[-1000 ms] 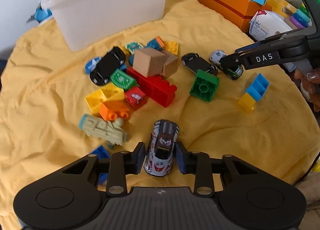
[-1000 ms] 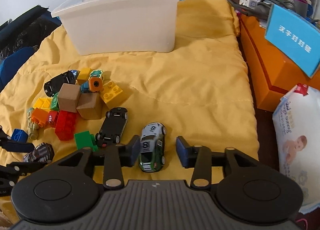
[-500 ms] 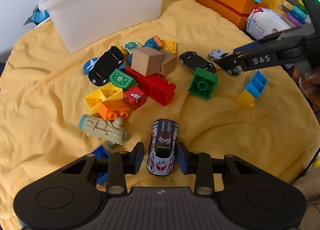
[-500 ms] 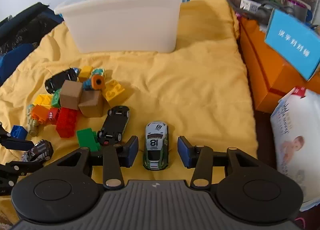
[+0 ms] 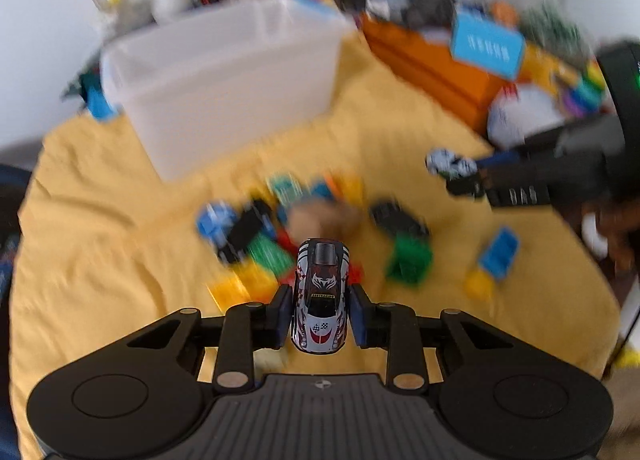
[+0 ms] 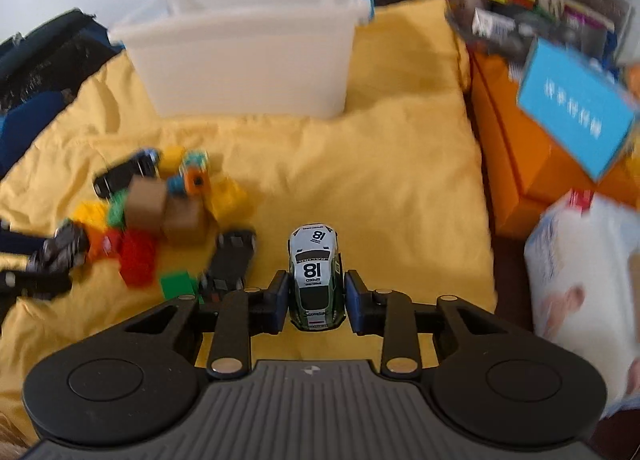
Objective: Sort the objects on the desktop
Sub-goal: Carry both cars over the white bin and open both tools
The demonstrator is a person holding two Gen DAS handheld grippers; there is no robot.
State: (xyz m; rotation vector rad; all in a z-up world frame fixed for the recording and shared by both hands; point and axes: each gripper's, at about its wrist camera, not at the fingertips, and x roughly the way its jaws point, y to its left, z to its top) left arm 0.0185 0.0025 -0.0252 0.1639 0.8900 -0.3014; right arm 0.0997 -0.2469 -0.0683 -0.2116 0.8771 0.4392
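Observation:
My left gripper has its jaws closing, pads pressed on the sides of a red, white and black racing car held off the yellow cloth. My right gripper is also closing, and its pads grip a green and white car numbered 18 just above the cloth. In the left wrist view that right gripper shows at the right with its car. Loose bricks, wooden cubes and two black cars lie in a pile between the grippers.
A white plastic bin stands at the back of the cloth. An orange box with a blue card and a white wipes pack line the right edge. A green brick and blue-yellow bricks lie apart.
Both grippers have closed on their cars and lifted them off the cloth. The left one rose more, so the pile looks smaller and the view is blurred.

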